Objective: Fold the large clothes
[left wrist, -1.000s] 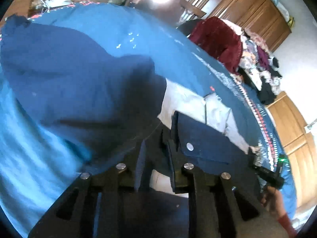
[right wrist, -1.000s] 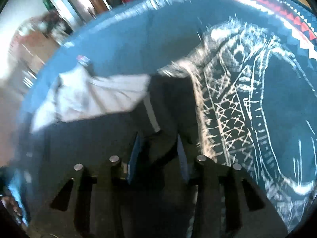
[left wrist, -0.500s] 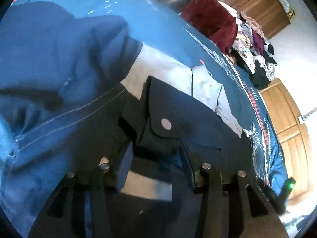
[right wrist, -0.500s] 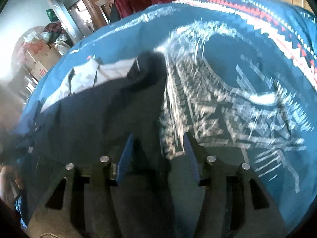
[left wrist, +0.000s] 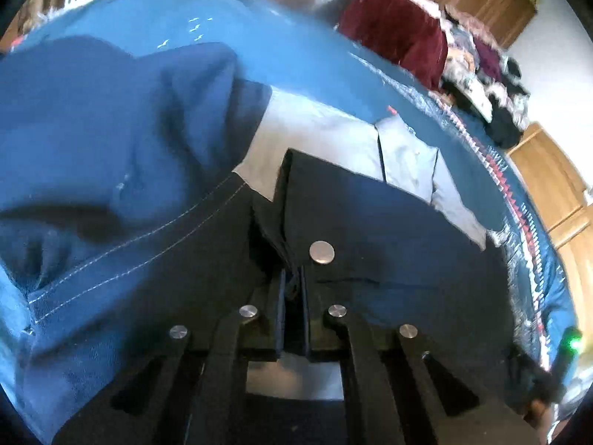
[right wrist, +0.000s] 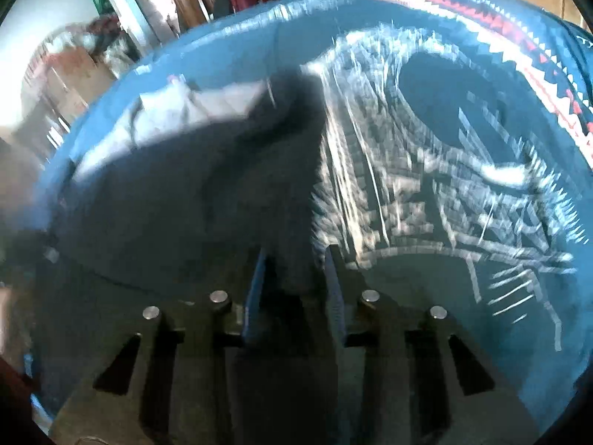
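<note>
Since half a second ago the dark trousers [left wrist: 370, 222] have slid a bit further across the bed [left wrist: 296, 48], and the left gripper [left wrist: 292, 289] has gone from spread around the button flap to nipped tight on it; the snap button [left wrist: 321, 252] now sits just past the fingers [left wrist: 281, 296], which are pressed together on the waistband fabric. The trousers lie spread on the blue bedspread, pale pocket lining [left wrist: 333, 133] showing, with a blue hoodie [left wrist: 111, 111] bunched just beside them on the left.

The right gripper [right wrist: 294, 278] has dark cloth of the trousers [right wrist: 185, 204] between its fingers; the view is smeared by motion, so I can't honestly tell whether it's pinching or just loosely round it.

My read: mid-fold, both ends of the waist held, carrying it over to lay one half on the other; next move wants both grippers going together so the edge stays straight, then a clean release.

Both grippers sit low over the bed, pointing forward along the cloth; a heap of clothes [left wrist: 474, 59] sits at the far edge.
</note>
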`<state>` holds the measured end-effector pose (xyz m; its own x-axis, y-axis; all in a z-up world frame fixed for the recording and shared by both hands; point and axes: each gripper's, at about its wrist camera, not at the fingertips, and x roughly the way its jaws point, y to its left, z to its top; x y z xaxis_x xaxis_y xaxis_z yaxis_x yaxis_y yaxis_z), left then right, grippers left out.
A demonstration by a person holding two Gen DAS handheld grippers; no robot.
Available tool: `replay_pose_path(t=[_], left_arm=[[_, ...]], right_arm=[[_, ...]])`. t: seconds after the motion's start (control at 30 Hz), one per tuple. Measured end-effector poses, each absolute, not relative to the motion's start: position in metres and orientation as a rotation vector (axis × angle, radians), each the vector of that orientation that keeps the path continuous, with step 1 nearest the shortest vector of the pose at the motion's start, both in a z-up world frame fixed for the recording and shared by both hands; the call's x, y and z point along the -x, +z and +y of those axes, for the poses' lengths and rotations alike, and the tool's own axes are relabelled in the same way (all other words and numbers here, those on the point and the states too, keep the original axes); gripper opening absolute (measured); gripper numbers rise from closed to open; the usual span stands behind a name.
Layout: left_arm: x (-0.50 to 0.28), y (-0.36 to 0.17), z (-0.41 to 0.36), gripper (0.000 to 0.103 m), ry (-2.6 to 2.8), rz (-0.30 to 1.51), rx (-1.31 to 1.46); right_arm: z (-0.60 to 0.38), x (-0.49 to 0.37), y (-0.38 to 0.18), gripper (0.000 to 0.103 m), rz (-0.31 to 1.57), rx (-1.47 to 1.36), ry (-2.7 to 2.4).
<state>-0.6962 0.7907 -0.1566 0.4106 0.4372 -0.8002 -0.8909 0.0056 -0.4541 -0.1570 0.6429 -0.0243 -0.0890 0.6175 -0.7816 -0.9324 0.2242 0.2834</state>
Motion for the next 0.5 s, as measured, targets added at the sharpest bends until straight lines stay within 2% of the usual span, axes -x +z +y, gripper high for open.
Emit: replay_pose_path(t=[0.13, 0.23, 0.27, 0.3, 0.33, 0.37, 0.43, 0.5], left_arm=[[0.734, -0.127, 0.779, 0.013, 1.157, 0.392, 1.132], [0.772, -0.107, 0.771, 0.016, 1.201, 0.333, 1.11], [0.79, -0.103, 0.766, 0.023, 1.221, 0.316, 1.106], [0.816, -0.097, 0.763, 0.029, 1.266, 0.306, 1.098], [0.836, -0.095, 0.76, 0.042, 1.303, 0.297, 1.099], [0.868, -0.096, 0.757, 0.049, 1.357, 0.28, 1.106], [0.923, -0.098, 0.752, 0.054, 1.443, 0.243, 1.125], [0.984, -0.106, 0.754, 0.054, 1.538, 0.2, 1.155]], right_arm=[[0.694, 0.164, 0.021, 0.033, 0.838, 0.377, 1.469], [0.78, 0.164, -0.014, 0.032, 0.909, 0.549, 1.436], [0.8, 0.16, -0.034, 0.032, 0.992, 0.609, 1.402], [0.815, 0.155, -0.056, 0.028, 1.1, 0.662, 1.355], [0.816, 0.155, -0.052, 0.028, 1.084, 0.629, 1.339], [0.814, 0.16, -0.042, 0.03, 1.052, 0.629, 1.348], [0.796, 0.174, -0.016, 0.033, 0.98, 0.586, 1.417], [0.776, 0.186, 0.003, 0.049, 0.952, 0.552, 1.457]])
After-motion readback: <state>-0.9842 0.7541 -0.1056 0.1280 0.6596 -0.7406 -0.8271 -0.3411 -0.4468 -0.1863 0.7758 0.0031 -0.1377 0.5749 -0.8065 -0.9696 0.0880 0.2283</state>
